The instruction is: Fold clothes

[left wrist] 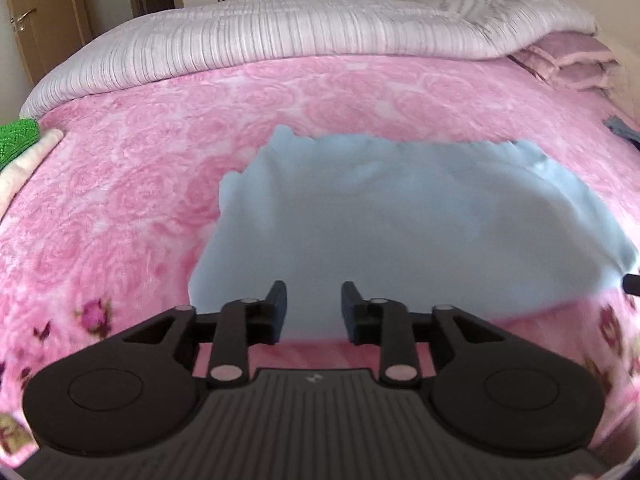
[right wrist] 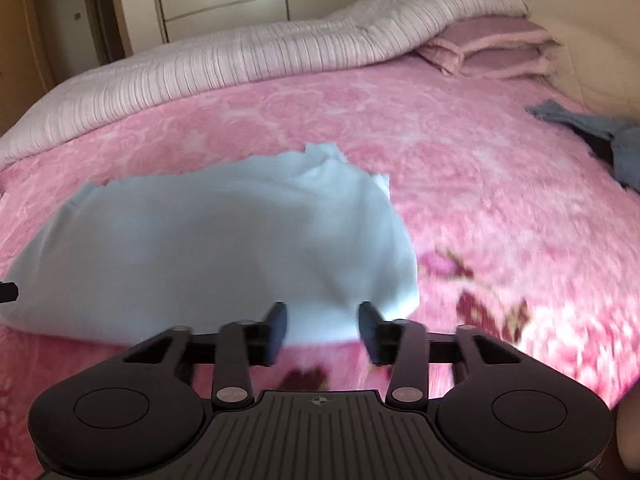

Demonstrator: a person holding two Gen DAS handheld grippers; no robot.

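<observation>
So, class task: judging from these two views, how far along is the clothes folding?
Done: the light blue garment lies roughly folded on the pink blanket. In hand: nothing; left gripper and right gripper are open at its near edge. Left: the grey-blue clothes at the right lie crumpled.

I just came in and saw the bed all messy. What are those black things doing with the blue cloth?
A person is folding clothes with two hand-held tools. The left tool and the right tool are both open at the near edge of a light blue garment that lies on the pink floral blanket. Neither is gripping it. More clothes wait at the bed's edges: a green knit item and a grey-blue garment.
</observation>
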